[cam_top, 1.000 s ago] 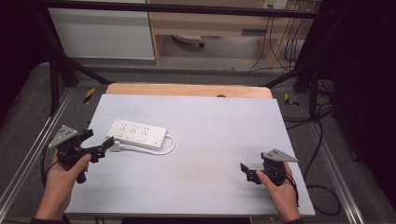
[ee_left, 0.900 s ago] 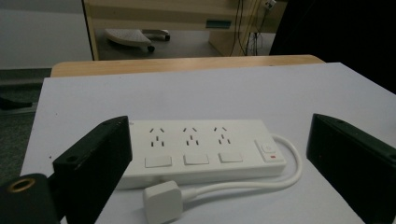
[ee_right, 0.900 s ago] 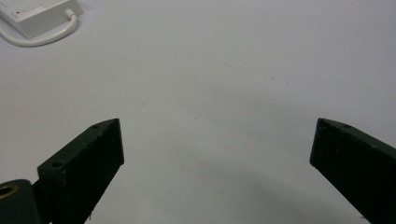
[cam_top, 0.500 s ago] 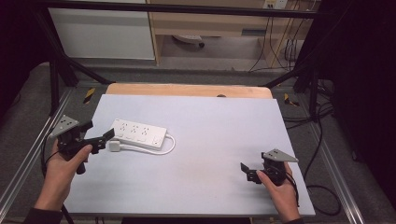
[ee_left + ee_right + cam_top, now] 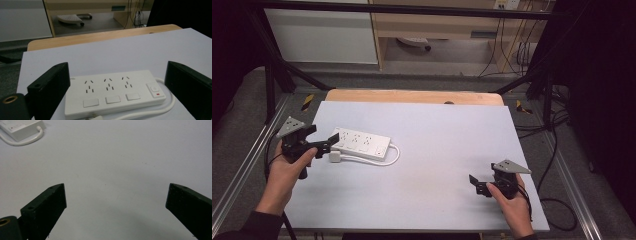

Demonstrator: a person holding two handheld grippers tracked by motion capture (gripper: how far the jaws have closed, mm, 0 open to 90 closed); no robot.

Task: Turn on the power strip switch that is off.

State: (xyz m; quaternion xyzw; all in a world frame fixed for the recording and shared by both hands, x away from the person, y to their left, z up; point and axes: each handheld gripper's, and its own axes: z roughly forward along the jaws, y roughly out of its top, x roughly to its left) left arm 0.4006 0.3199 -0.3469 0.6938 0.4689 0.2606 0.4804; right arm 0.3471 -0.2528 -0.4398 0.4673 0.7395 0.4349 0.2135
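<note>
From the high view, the left tool [image 5: 324, 144] has drawn back a little toward the tabletop's [image 5: 442, 150] left edge since a second ago, yet its tips stay just beside the plug [image 5: 335, 157] and the near end of the power strip [image 5: 362, 144]. I take that as lining up for a grasp, with nothing gripped yet. The right tool [image 5: 478, 184] has not moved and rests low at the right side, well apart from the strip. There is one power strip, one white cord [image 5: 382, 161] looping back from its right end, one plug and two tools.

In the left gripper view, the left tool's jaws stand wide apart with the power strip [image 5: 115, 93] lying flat between them, untouched. It carries three socket groups, three flat switches below them and one main button with a red mark at its right end.

In the right gripper view, the right tool's jaws are spread wide over bare tabletop [image 5: 120, 170]. One corner of the power strip [image 5: 20, 128] and a bend of cord [image 5: 27, 141] sit far off at the upper left.
</note>
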